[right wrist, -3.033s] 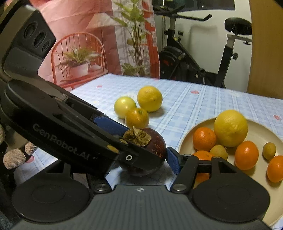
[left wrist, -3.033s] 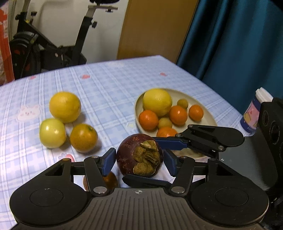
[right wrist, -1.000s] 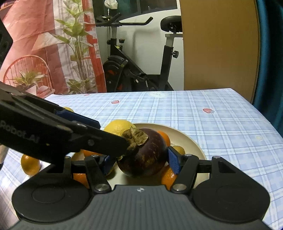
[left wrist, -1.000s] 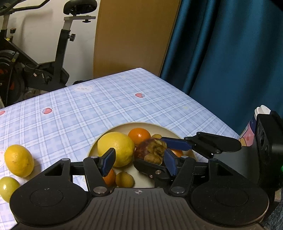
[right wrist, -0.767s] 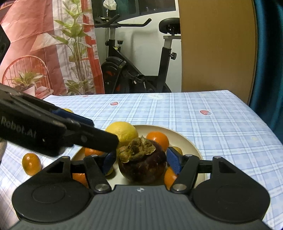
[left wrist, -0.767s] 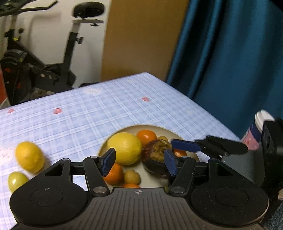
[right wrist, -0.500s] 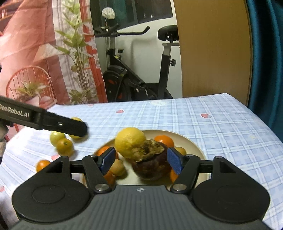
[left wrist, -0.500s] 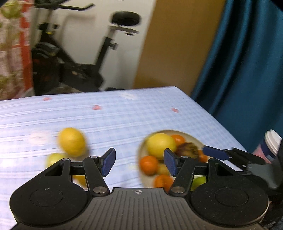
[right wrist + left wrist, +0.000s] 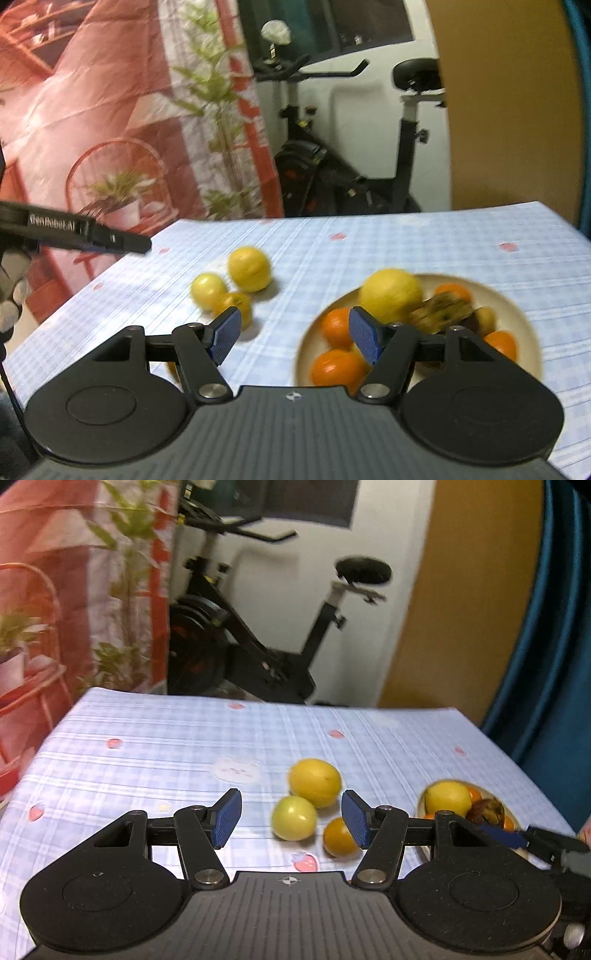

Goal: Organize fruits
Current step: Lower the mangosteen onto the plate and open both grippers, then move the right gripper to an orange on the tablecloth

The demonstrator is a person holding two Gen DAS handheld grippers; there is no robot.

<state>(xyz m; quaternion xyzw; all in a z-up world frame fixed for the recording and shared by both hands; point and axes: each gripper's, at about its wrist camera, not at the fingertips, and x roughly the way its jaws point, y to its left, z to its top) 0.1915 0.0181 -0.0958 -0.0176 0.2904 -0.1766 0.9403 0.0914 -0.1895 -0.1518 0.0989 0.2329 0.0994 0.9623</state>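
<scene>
Holding both grippers level above the counter (image 9: pixel 147 738), you have the left gripper (image 9: pixel 291 821) with its fingers apart and nothing between them; just ahead of them sit a yellow lemon (image 9: pixel 314 782), a green-yellow fruit (image 9: pixel 294 817) and a small orange (image 9: pixel 339 836), clustered together. Your right gripper (image 9: pixel 295 338) also has its fingers apart, holding nothing. Just beyond its right finger (image 9: pixel 364 338), the mangosteen (image 9: pixel 441 312) lies in the plate (image 9: pixel 517 314) among oranges and a large lemon (image 9: pixel 391 295). Motion blur smears the mangosteen, so you cannot tell which way its calyx points, and the right finger hides its lower part.
</scene>
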